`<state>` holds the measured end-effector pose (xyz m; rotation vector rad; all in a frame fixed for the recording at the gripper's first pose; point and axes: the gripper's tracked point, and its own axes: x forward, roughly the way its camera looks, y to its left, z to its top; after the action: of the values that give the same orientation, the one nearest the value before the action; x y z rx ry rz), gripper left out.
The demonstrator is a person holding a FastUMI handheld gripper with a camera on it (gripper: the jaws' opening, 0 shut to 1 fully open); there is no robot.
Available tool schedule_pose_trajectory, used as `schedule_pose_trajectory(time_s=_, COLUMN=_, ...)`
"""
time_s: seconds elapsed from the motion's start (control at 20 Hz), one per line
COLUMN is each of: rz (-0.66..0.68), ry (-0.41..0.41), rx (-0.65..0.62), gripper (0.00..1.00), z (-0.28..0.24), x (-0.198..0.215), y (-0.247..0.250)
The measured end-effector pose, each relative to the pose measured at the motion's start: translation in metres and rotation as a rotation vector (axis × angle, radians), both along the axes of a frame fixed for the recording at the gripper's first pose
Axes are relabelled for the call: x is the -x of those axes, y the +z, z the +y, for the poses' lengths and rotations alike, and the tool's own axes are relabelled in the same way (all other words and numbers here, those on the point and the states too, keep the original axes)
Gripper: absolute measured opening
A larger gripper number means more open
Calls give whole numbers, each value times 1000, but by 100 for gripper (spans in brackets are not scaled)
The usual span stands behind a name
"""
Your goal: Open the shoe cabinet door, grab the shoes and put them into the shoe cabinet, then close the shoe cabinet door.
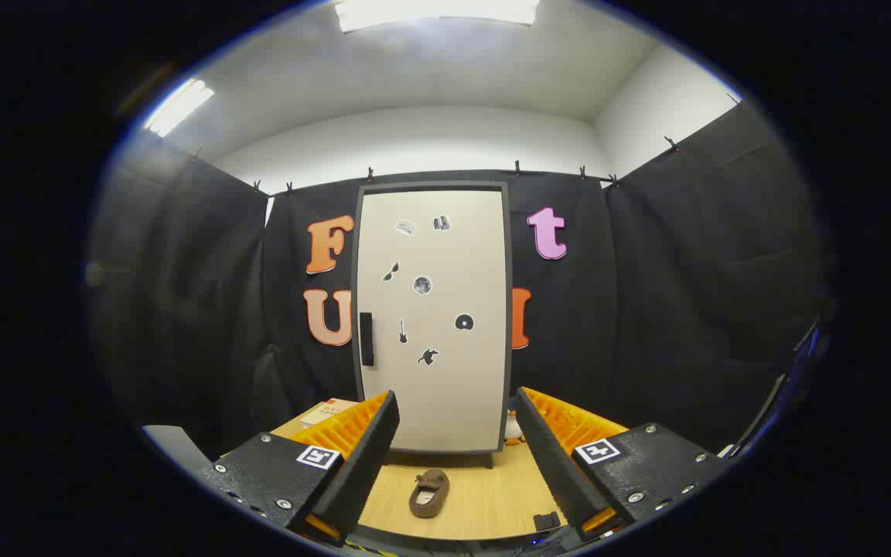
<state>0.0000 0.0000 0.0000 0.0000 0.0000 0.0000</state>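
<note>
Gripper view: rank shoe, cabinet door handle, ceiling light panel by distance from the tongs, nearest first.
The tongs are open, holding nothing.
1. Brown shoe: on the wooden table, between the fingers, just ahead.
2. Black door handle: on the closed shoe cabinet door, left edge, beyond the shoe.
3. Ceiling light panel: overhead, above the cabinet, farthest.

The gripper (pixel 453 456) hung level, facing the cabinet (pixel 431 317) head-on and well short of its shut door. Its two fingers (pixel 364 452) stood wide apart, nothing held or touched between them. They pointed straight ahead, their tips framing the foot of the cabinet on either side.
</note>
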Motion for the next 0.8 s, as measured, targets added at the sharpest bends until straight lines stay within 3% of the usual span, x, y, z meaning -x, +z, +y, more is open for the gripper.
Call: schedule_pose_trajectory(time_s=0.8, rz=15, ry=8, rx=5, gripper=95, z=2, x=-3, y=-5)
